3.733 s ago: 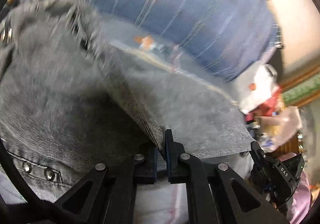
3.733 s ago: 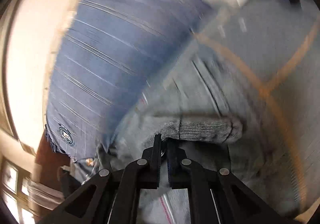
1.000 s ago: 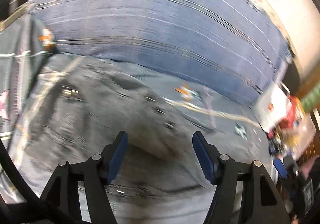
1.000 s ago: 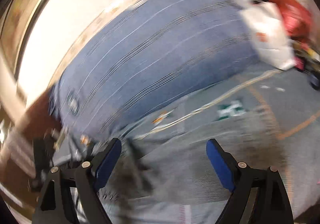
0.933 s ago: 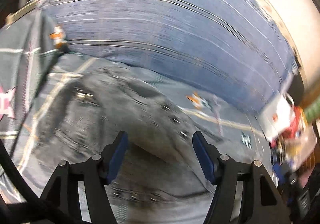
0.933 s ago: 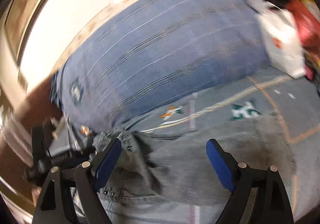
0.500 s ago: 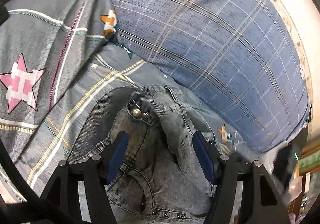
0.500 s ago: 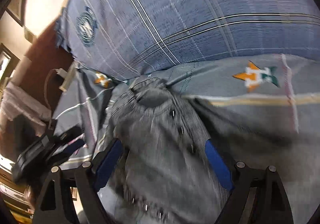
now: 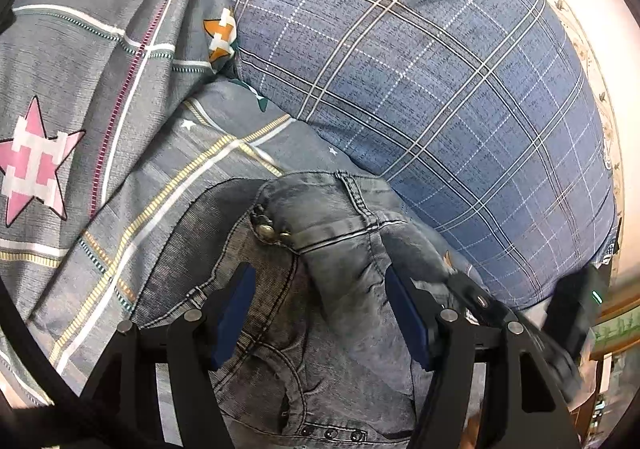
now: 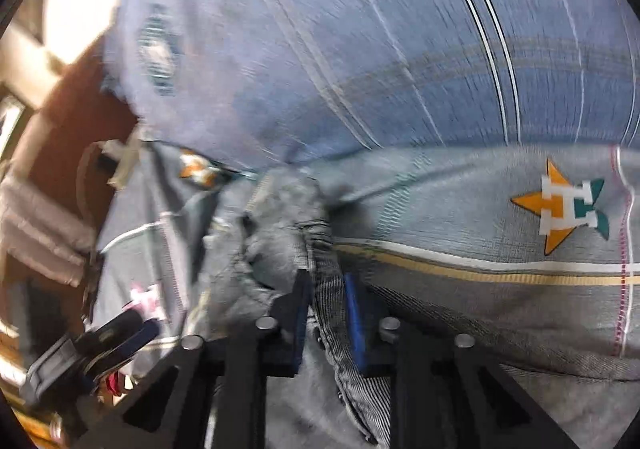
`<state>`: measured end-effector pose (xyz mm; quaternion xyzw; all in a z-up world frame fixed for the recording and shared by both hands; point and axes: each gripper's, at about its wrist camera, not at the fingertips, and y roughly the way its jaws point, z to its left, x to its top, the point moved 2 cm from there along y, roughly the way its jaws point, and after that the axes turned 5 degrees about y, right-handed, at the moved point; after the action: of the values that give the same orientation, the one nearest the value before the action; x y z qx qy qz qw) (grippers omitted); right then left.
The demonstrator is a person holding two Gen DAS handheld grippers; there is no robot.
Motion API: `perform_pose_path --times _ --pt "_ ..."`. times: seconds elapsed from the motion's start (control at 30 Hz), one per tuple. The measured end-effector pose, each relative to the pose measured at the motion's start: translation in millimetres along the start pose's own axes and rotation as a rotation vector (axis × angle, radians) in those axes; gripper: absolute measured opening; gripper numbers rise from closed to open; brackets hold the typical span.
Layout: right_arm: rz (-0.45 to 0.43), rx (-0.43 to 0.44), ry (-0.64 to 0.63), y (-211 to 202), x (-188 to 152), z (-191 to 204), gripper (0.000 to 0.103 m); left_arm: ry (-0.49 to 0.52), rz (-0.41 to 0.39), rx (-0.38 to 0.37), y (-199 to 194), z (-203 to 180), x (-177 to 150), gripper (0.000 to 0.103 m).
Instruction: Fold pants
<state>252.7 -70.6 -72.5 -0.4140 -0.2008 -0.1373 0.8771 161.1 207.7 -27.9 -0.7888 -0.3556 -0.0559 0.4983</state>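
Note:
Grey denim pants [image 9: 336,289] lie bunched on the bed, waistband and metal button [image 9: 264,231] up. My left gripper [image 9: 320,313] is open, its blue-padded fingers straddling the pants just below the waistband, nothing held. In the right wrist view my right gripper [image 10: 326,313] has closed on a thick folded edge of the pants [image 10: 288,225], the cloth pinched between the blue pads. The right gripper's body [image 9: 496,313] shows at the right in the left wrist view. The right view is blurred.
A big blue plaid pillow [image 9: 440,81] lies right behind the pants. The grey bedsheet [image 9: 120,153] with star prints spreads to the left and under the pants. A brown headboard [image 10: 68,153] and cables are at the left of the right view.
Both grippers let go of the pants earlier and swung toward the waistband. The left has stayed open over it. The right has gone from wide open to closed on a fold of denim.

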Motion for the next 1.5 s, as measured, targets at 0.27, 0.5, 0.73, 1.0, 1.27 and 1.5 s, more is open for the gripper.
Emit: perform_pose_path --times 0.27,0.5,0.73,1.0,1.27,1.5 --pt "0.016 0.173 -0.123 -16 -66 45 0.014 0.039 -0.006 -0.048 -3 -14 -3 0.068" --pt "0.009 0.315 -0.148 -12 -108 51 0.014 0.154 0.074 0.022 20 -34 -17 0.071" --pt "0.06 0.347 -0.184 2 -128 56 0.014 0.027 0.007 0.046 6 -6 -25 0.021" --pt "0.1 0.395 -0.129 6 -135 57 0.013 -0.222 0.023 0.131 4 62 -65 0.021" --pt "0.194 0.291 -0.092 31 -153 48 0.013 -0.21 -0.062 0.271 -11 67 -84 0.021" --pt "0.229 0.181 -0.061 39 -158 36 0.014 -0.168 -0.146 0.509 -32 60 -92 0.038"
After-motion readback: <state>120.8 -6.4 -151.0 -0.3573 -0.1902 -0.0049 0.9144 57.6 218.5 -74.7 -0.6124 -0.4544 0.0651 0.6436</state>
